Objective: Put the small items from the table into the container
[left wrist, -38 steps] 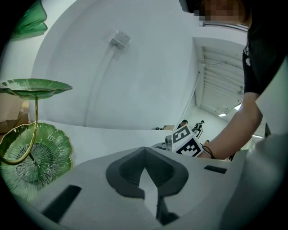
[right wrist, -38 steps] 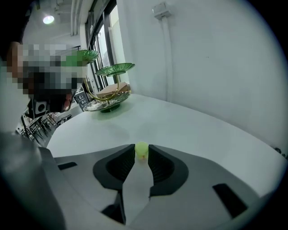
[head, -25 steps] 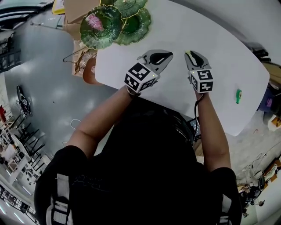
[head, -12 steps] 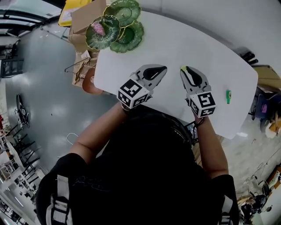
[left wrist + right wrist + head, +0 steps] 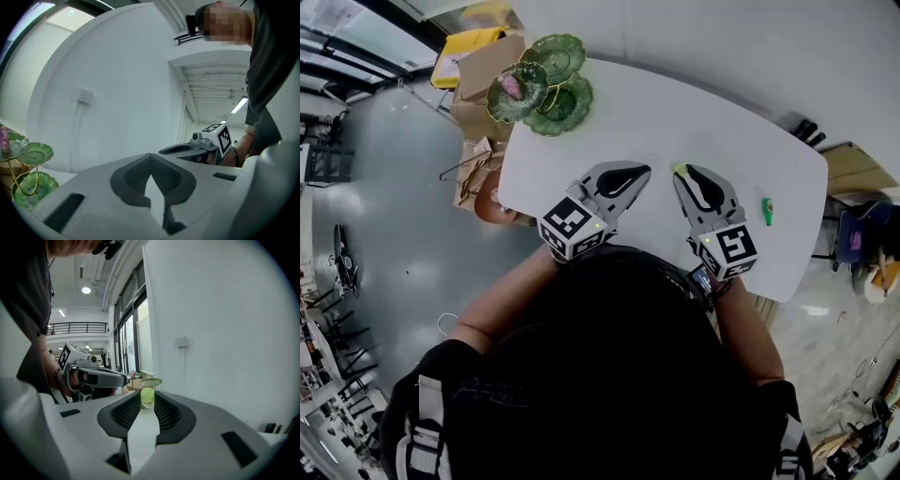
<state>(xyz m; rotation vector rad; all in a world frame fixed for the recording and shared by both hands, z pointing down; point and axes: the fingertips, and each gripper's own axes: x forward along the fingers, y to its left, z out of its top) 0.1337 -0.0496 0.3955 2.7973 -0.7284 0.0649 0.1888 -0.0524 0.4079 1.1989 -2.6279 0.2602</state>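
Note:
My right gripper (image 5: 685, 175) is shut on a small yellow-green item (image 5: 147, 397), which shows as a round cap pinched at the fingertips. My left gripper (image 5: 643, 172) is held beside it, its jaws shut with nothing between them (image 5: 150, 158). Both are raised above the white table (image 5: 675, 112). A green tiered stand of leaf-shaped dishes (image 5: 540, 82) stands at the table's far left corner, with a pink item (image 5: 515, 85) in one dish. The stand also shows in the left gripper view (image 5: 29, 174). One small green item (image 5: 767, 210) lies on the table to the right.
Cardboard boxes (image 5: 487, 66) and a yellow thing (image 5: 461, 52) sit on the floor beside the table's left end. A brown box (image 5: 853, 173) stands at the right. A white wall (image 5: 117, 93) runs behind the table.
Both grippers have risen together above the table, and the table and dishes look smaller and farther off. The right gripper has kept the yellow-green item.

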